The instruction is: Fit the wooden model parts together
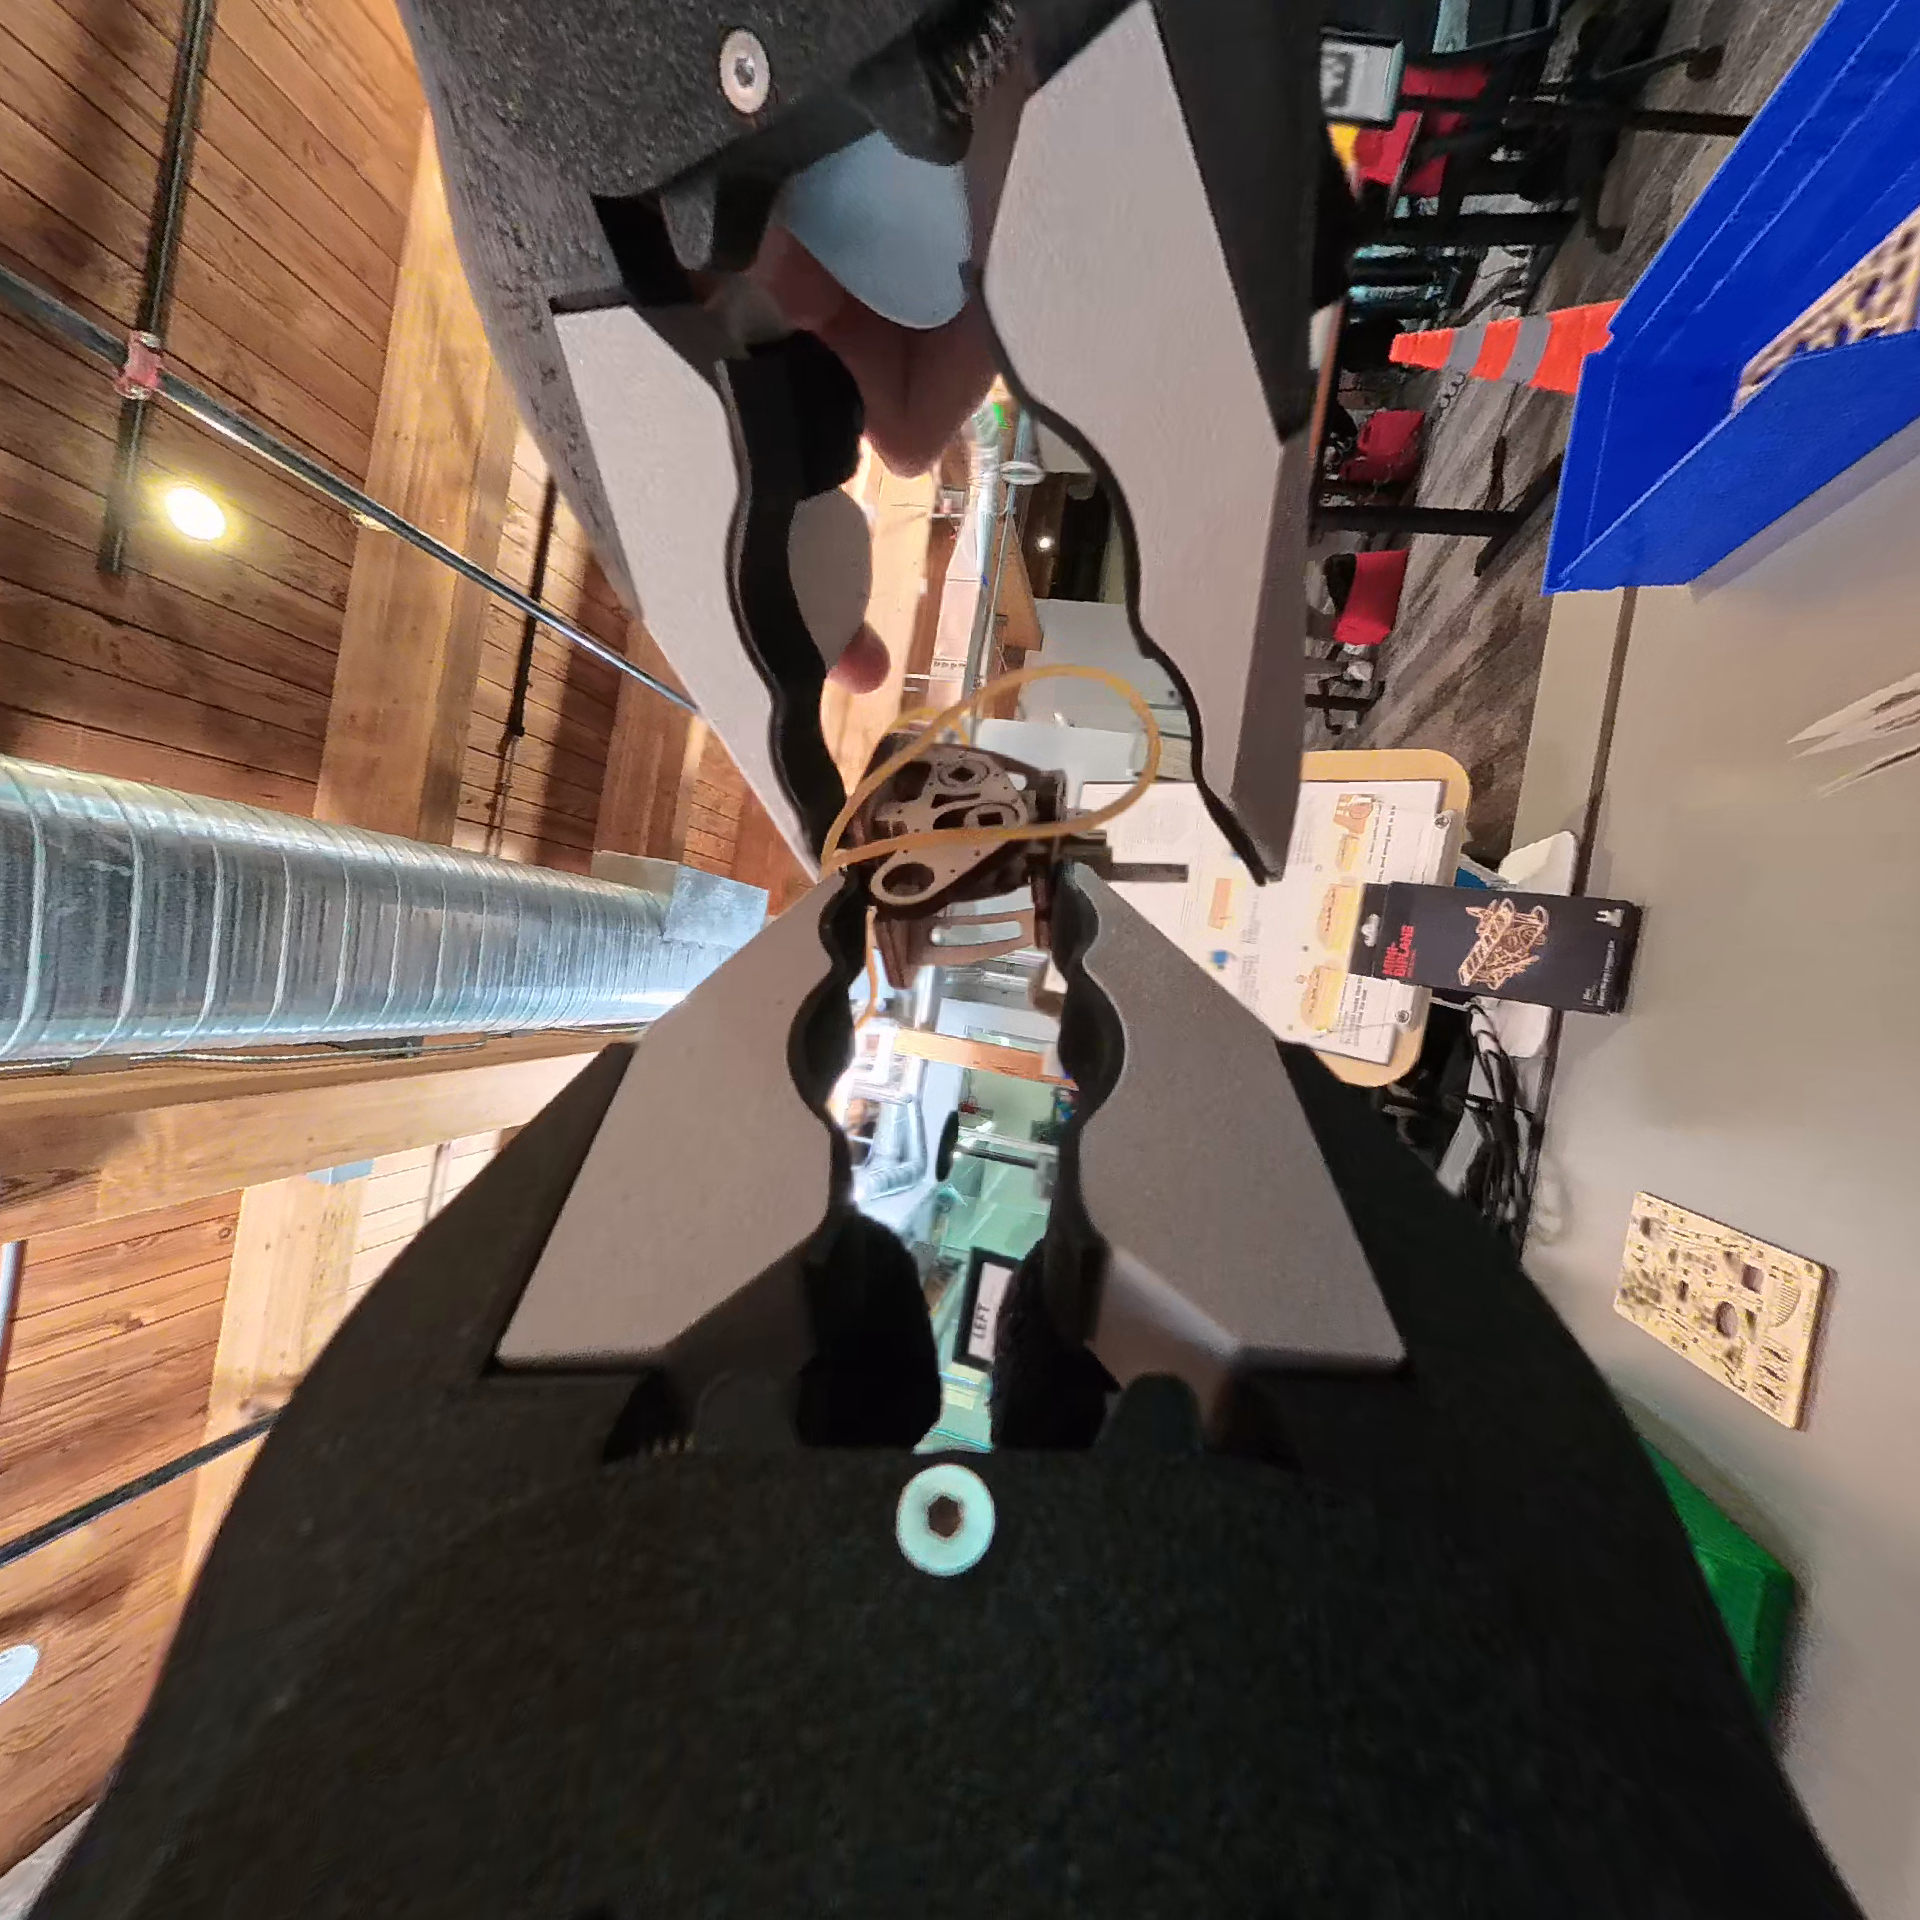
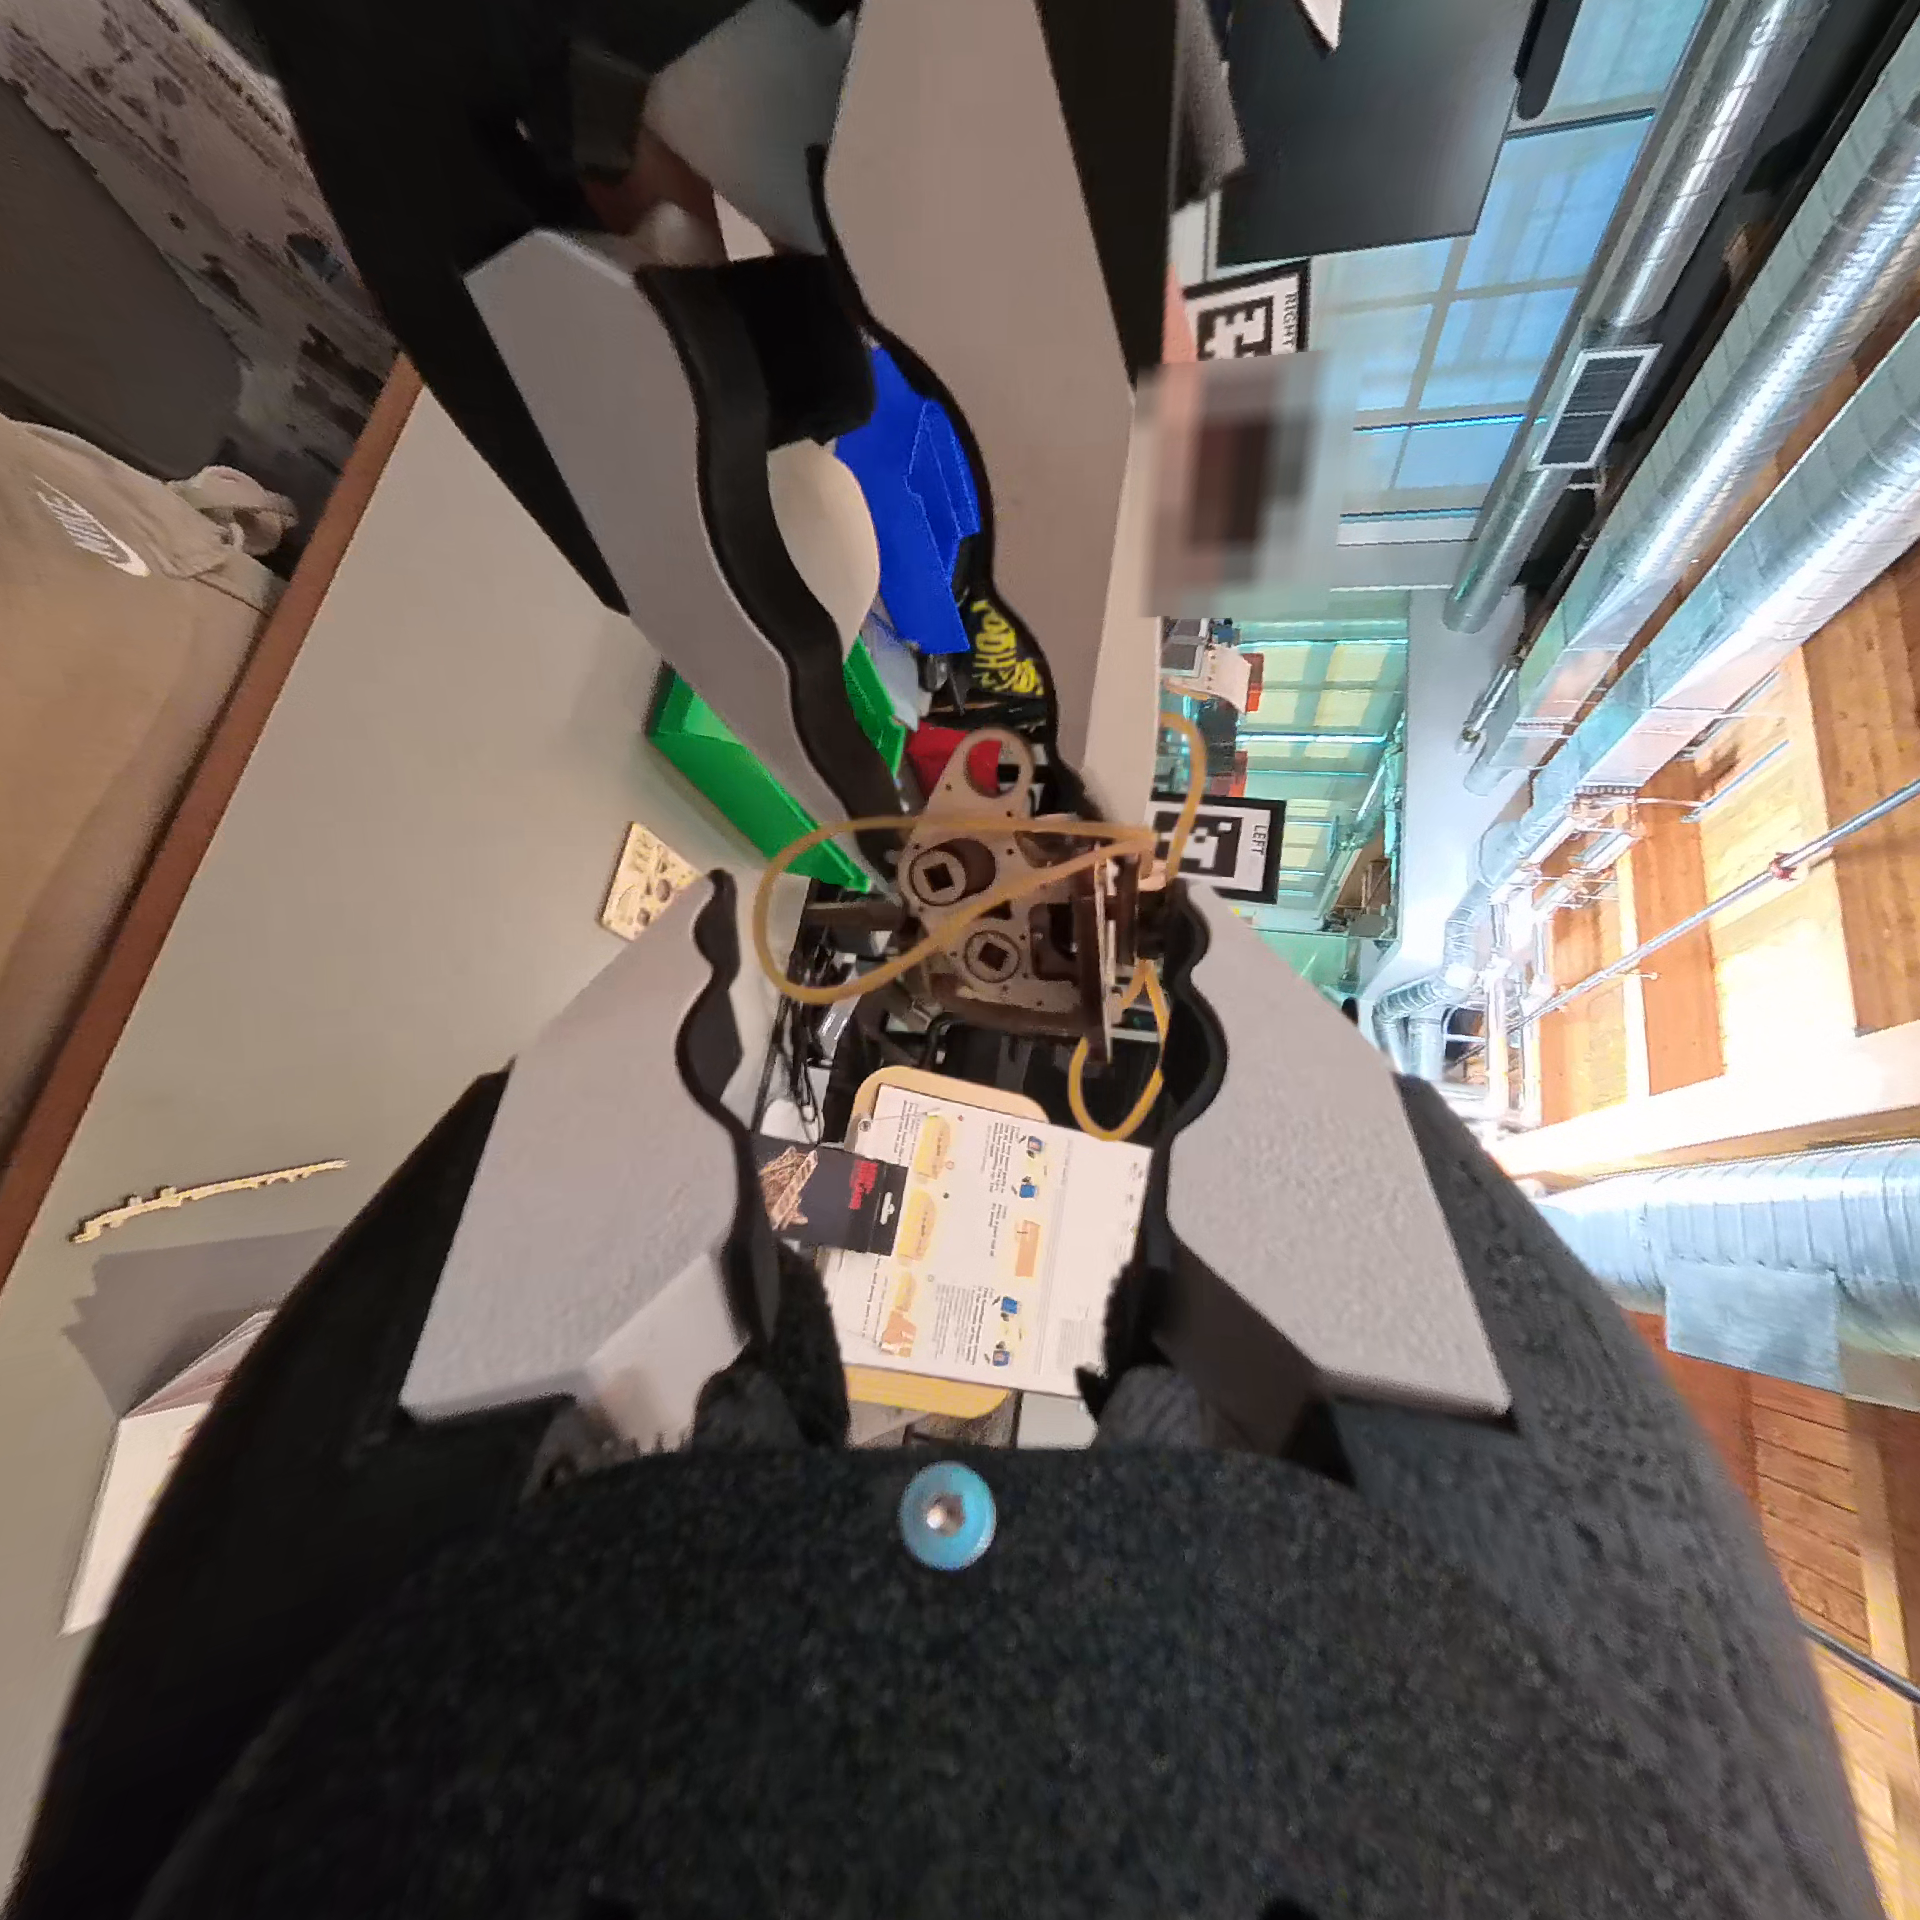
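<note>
Left gripper: mine in the left wrist view, its two grey fingers pressed in on the wooden model, which I hold up in the air, off the bench. In the right wrist view the same gripper comes in from the top, tips at the model's upper side.

Wooden model: a small dark-brown laser-cut assembly of plates with round and square holes. The left wrist view shows one pierced face; the right wrist view shows two square-holed discs and a stack of thin plates on its right.

Rubber band: a tan loop draped over the model. In the left wrist view it arches above; in the right wrist view it also trails out to the left and hangs below on the right.

Right gripper: fingers spread wide, the model sitting between the tips; I cannot tell if either tip touches it. In the left wrist view it reaches in from above, also parted.

Only in the left wrist view: a pale punched-out parts sheet lying flat, and a blue bin on the bench.

Both views: an instruction sheet on a clipboard with a black card beside it.

Only in the right wrist view: a green bin, and a thin wooden offcut on the bench at left.
</note>
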`<state>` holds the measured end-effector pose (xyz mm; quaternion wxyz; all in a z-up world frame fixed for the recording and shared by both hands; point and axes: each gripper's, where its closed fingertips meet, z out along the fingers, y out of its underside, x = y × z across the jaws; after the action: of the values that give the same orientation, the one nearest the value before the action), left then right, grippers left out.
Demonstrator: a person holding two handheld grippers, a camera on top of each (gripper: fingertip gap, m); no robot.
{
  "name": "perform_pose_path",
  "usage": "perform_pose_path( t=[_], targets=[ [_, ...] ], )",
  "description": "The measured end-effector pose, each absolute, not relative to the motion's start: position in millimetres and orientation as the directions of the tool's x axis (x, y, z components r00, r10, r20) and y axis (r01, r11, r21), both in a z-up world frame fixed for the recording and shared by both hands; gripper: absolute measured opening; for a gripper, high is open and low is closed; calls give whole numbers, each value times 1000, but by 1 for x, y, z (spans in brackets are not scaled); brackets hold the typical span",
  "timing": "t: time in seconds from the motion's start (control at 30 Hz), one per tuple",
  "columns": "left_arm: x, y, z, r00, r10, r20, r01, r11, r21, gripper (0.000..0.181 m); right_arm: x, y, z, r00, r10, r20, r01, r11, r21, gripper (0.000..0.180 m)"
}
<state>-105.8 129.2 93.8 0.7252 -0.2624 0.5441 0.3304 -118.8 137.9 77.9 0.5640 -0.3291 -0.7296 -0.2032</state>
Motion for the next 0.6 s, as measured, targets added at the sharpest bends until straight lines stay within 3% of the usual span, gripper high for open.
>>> perform_pose_path(
  t=[0.2, 0.3, 0.5, 0.6],
  targets=[
    [-104, 123, 95, 216, 240, -946, -729, 685, 7, 33, -119, 133, 81, -155, 205, 966, 684, 728, -45, 78],
    [-105, 125, 88, 229, 187, -955, -720, 693, -37, 33, -120, 136, 72, -172, 227, 959, 689, 723, -47, 80],
    [-107, 149, 52, 240, 79, -967, -735, 665, -128, 33, -122, 159, 35, -182, 331, 926, 710, 696, -109, 80],
    [-108, 162, 34, 226, 81, -971, -739, 663, -117, 33, -123, 169, 20, -184, 382, 906, 690, 707, -158, 76]
  ],
)
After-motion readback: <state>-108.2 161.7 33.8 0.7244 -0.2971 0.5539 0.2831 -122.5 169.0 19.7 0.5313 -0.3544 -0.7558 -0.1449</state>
